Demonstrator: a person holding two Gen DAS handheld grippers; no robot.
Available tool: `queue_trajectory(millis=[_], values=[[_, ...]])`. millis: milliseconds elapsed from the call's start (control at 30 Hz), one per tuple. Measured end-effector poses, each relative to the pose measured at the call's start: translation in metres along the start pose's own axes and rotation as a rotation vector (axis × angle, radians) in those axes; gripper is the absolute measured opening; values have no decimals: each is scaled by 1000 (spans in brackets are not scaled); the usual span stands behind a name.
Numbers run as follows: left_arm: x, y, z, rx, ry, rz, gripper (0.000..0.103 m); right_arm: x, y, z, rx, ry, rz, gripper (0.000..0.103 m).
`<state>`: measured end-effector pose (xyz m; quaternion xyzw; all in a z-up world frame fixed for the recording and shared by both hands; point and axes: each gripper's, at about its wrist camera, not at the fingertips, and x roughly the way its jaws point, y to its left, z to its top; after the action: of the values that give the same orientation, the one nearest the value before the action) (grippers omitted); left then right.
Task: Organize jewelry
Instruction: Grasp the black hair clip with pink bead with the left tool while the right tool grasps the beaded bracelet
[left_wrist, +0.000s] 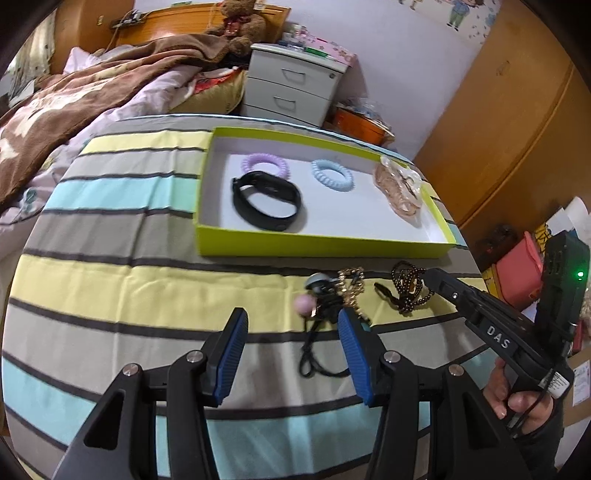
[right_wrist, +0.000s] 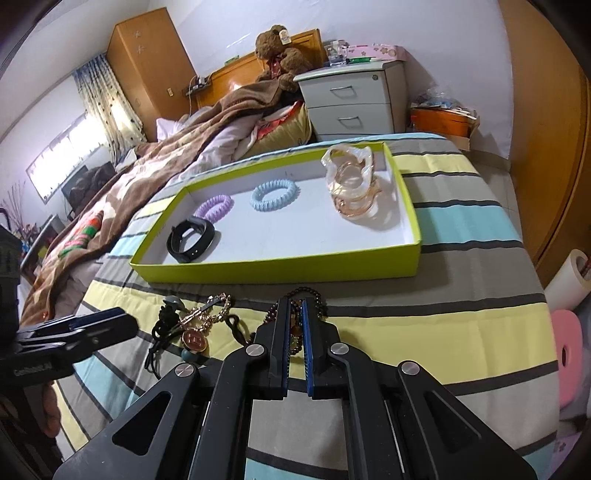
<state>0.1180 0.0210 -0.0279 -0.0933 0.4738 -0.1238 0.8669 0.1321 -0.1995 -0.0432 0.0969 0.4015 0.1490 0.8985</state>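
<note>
1. Left wrist view:
   - Jewelry waits in a loose heap on the striped cloth (left_wrist: 129, 280), just in front of the green tray (left_wrist: 325, 245).
   - The left gripper (left_wrist: 291, 328) hovers over it with its blue pads set apart and nothing between them; a gold chain (left_wrist: 351, 291) and a pink bead on a black cord (left_wrist: 304, 306) lie just beyond the tips.
   - The right gripper (left_wrist: 430, 277) reaches in from the right and meets the dark beaded strand (left_wrist: 406, 291).
   - The tray already holds a black band (left_wrist: 267, 201), a lilac coil (left_wrist: 264, 164), a blue coil (left_wrist: 332, 173) and a peach bundle (left_wrist: 400, 192).

2. Right wrist view:
   - The right gripper (right_wrist: 294, 306) has its pads drawn together on the dark beaded strand (right_wrist: 312, 299), with beads showing in the slot and looping past the tips.
   - The strand looks light, limp and slippery, so it will likely dangle and swing; a pinch across several bunched loops should hold better than one on a single bead.
   - The gold chain (right_wrist: 207, 317) lies tangled with cords, and may drag its neighbours along.
</note>
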Motion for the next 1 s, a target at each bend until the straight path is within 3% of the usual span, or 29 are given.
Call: queue_trajectory(millis=[133, 400, 533, 600, 1000], values=[[8, -12, 5, 20, 10, -13, 53, -5, -4, 1, 14, -17, -3, 6], [25, -17, 12, 18, 36, 39, 52, -11, -11, 0, 34, -32, -2, 6], [30, -17, 14, 12, 36, 47, 46, -11, -12, -1, 34, -32, -1, 6], [35, -17, 15, 17, 56, 64, 37, -11, -13, -2, 35, -30, 0, 6], [34, -19, 14, 26, 45, 86, 33, -12, -14, -3, 36, -35, -7, 6]])
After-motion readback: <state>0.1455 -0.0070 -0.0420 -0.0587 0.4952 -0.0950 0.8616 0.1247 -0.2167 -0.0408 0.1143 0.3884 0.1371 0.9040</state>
